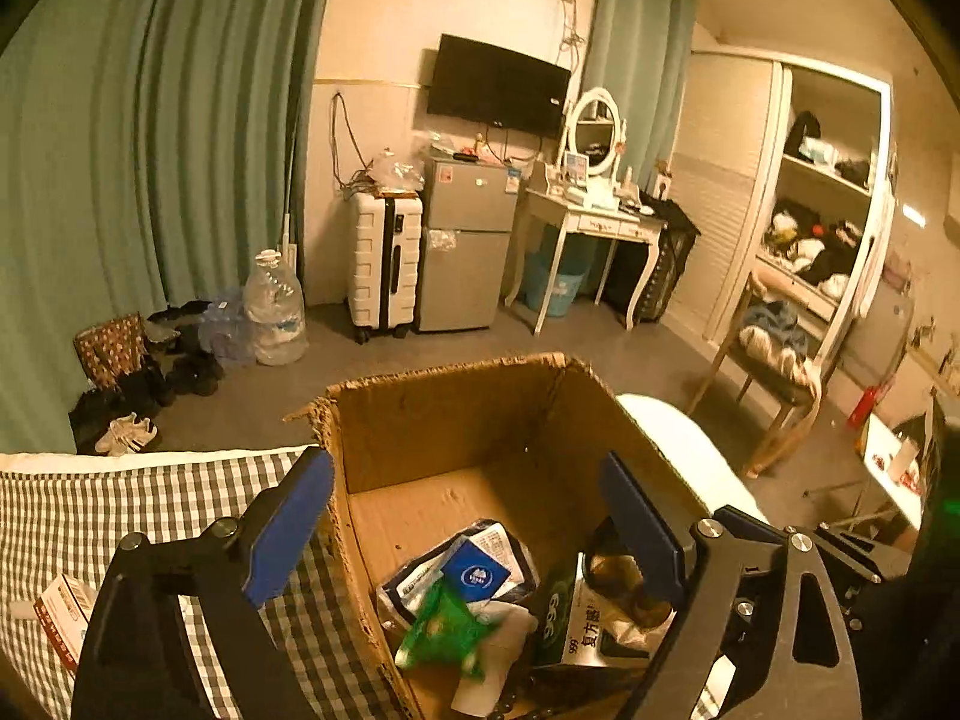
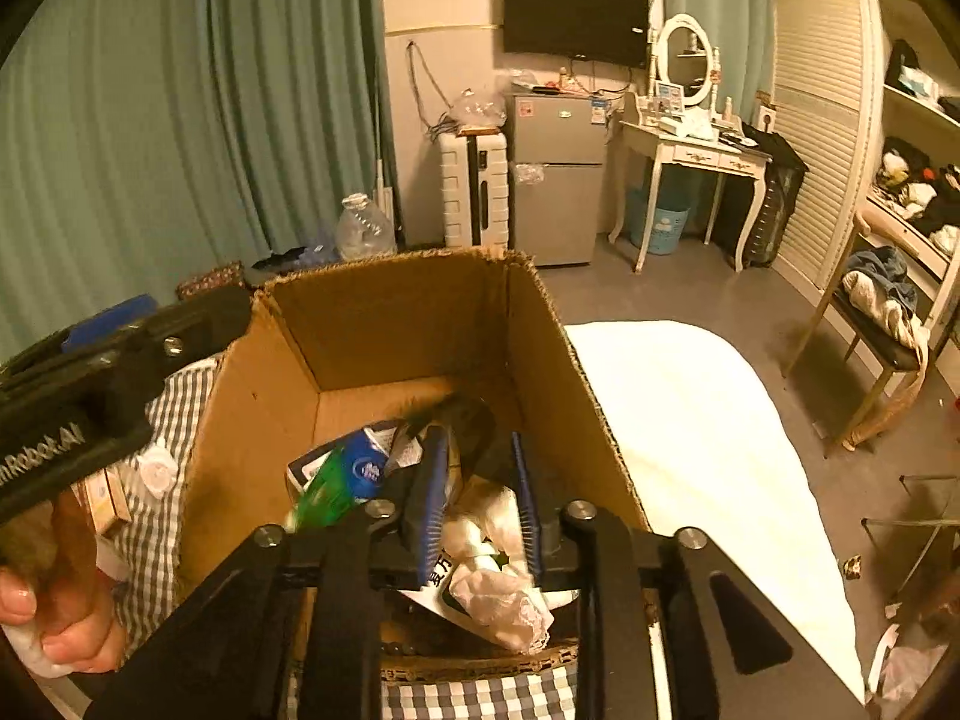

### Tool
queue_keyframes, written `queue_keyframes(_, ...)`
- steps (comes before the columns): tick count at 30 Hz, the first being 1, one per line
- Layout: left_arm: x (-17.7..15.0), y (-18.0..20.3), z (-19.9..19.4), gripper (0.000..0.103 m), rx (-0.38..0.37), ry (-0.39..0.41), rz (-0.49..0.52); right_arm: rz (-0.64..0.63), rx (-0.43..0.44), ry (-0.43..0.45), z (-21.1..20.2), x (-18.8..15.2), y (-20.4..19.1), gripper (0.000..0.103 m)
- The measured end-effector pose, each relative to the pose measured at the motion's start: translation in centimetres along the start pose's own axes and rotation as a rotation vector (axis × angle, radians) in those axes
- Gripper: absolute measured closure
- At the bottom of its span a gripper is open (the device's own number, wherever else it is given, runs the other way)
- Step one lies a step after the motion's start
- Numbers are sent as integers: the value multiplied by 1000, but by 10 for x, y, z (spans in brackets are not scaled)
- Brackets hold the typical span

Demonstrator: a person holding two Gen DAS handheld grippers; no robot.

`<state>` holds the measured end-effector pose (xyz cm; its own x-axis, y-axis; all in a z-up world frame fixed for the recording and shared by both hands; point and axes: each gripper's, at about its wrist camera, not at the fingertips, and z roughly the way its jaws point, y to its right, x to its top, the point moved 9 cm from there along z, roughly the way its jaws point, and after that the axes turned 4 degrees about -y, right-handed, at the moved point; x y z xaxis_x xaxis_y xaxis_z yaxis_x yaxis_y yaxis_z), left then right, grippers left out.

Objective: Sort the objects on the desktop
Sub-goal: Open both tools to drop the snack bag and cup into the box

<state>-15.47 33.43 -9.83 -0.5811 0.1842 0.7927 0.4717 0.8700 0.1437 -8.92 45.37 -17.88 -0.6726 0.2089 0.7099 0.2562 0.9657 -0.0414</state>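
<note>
In the box's (image 2: 414, 324) near end lie the sorted things: a green packet (image 1: 444, 630), a blue-labelled pack (image 1: 477, 570), a medicine carton (image 1: 585, 624) and crumpled tissue (image 2: 504, 600). All look light and soft; pinch each by an edge. The left gripper (image 1: 468, 528) hangs above them, jaws wide and empty. The right gripper (image 2: 477, 501) has narrow-parted jaws, seemingly gripping nothing.

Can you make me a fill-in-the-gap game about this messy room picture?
1. The green packet lies inside the cardboard ____.
2. The cloth left of the box has a ____ pattern.
3. On the far wall hangs a black ____.
4. The left gripper has its blue fingers spread ____.

Missing words: box; checked; television; wide apart
</note>
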Motion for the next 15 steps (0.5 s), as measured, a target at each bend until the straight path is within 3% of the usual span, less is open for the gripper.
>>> queue_keyframes(2,3,-4,-8,9,0,11,-15,16,5,12,-5,3,-1,71)
queue_keyframes(9,15,-24,-40,1,32,75,-54,32,30,40,-16,16,-11,68)
queue_keyframes(15,22,-45,-65,0,87,122,-44,38,78,64,-22,26,-27,59)
